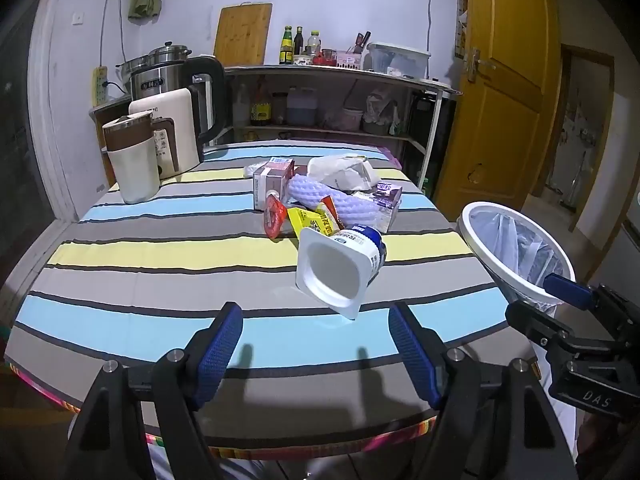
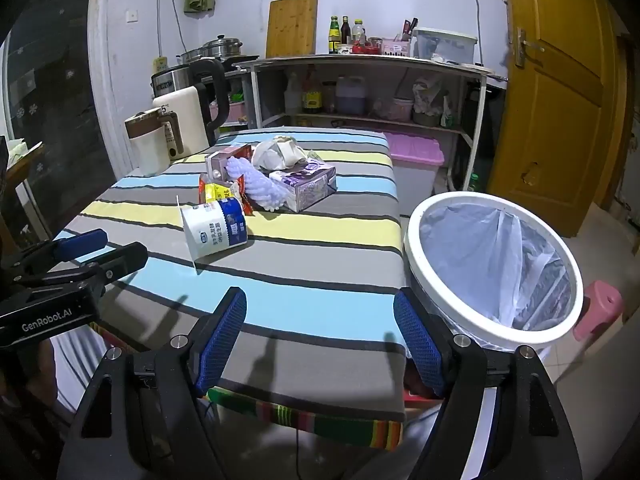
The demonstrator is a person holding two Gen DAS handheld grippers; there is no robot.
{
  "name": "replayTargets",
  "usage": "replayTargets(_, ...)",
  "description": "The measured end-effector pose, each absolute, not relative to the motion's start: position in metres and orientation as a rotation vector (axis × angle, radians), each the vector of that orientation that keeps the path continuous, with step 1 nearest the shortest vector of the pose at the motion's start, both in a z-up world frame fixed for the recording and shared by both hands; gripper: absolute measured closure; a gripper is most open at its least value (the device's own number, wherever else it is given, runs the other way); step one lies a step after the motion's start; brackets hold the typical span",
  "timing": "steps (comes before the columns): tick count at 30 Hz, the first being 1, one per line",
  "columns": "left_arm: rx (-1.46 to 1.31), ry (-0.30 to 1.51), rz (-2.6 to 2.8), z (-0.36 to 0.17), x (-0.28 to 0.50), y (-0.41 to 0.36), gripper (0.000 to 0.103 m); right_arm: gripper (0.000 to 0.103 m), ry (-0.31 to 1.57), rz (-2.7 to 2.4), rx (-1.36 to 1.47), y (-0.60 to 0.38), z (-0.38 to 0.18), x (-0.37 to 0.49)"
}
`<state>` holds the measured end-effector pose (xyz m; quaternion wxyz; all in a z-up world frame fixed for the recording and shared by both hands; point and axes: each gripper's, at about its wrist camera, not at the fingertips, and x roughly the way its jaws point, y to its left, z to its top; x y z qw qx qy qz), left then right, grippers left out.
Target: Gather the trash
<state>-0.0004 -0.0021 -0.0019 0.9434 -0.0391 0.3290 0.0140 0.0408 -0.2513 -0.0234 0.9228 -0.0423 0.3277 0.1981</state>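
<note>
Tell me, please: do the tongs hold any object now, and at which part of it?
Nothing is held. The left tongs and the right tongs both stand open and empty above the striped table.

I get even, cool indoor light from overhead; each claw's fingers throw soft shadows forward onto the striped worktop (image 1: 160, 248). Both feeds are sharp at centre, bowed hard by the fisheye, and vignette to black in the corners.

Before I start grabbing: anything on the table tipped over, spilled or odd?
The yogurt cup lies tipped on its side near the front of the striped tablecloth, open mouth sideways, no spill visible. Behind it, wrappers and cartons sit in a loose heap.
</note>
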Motion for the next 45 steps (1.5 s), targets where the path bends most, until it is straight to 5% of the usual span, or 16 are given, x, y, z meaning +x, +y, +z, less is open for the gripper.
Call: replayTargets(45,-0.095,0.675,0.022,-0.0003,-0.0007,-0.0010,0.028,0.027,0.670,0.407,-0.094,-0.2515,-0.0202,0.0423)
